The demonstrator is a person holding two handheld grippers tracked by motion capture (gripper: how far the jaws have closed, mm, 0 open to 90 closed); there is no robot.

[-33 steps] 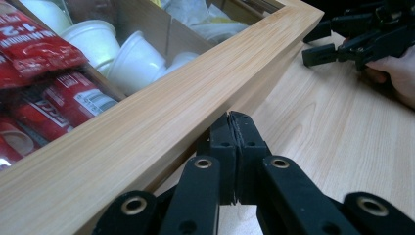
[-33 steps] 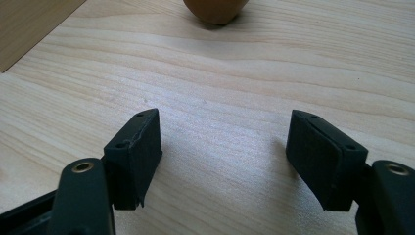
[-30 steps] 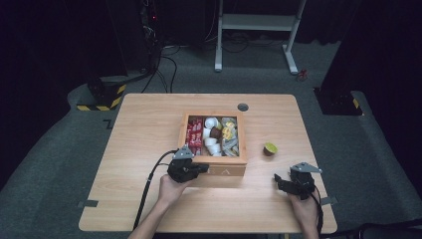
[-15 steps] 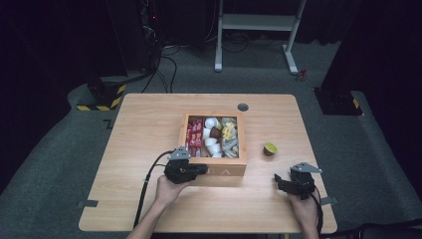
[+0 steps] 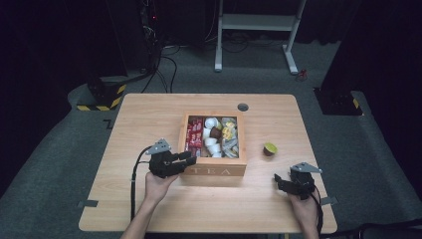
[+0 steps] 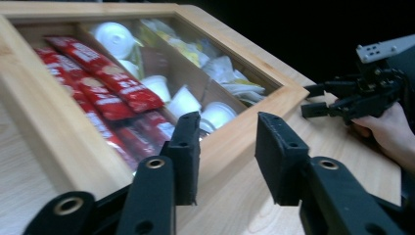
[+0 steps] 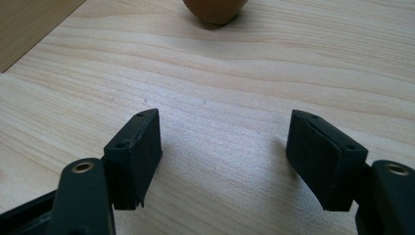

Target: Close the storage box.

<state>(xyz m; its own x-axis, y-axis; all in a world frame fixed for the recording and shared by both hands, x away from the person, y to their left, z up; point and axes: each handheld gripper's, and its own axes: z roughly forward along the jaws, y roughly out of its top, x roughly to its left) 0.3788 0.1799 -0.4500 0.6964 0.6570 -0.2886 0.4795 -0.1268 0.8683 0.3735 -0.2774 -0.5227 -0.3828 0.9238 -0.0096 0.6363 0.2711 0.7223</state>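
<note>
A wooden box marked TEA stands mid-table, and through its framed top I see red sachets and white cups. My left gripper hovers at the box's front left corner. Its jaws have just been opening and stand apart with nothing pressed between them. In the left gripper view the left gripper looks over the box's rim. My right gripper rests open near the front right of the table. The right gripper has bare wood between its jaws. A small brown capsule with a green top sits right of the box.
A dark round grommet sits in the table behind the box. A white desk frame stands on the floor beyond the table, and a black-and-yellow block lies left of it. The other hand's gripper shows far right.
The left gripper drew back to the left from the box's front corner, lifted a little, and its jaws went from shut to apart. The right gripper kept still.
</note>
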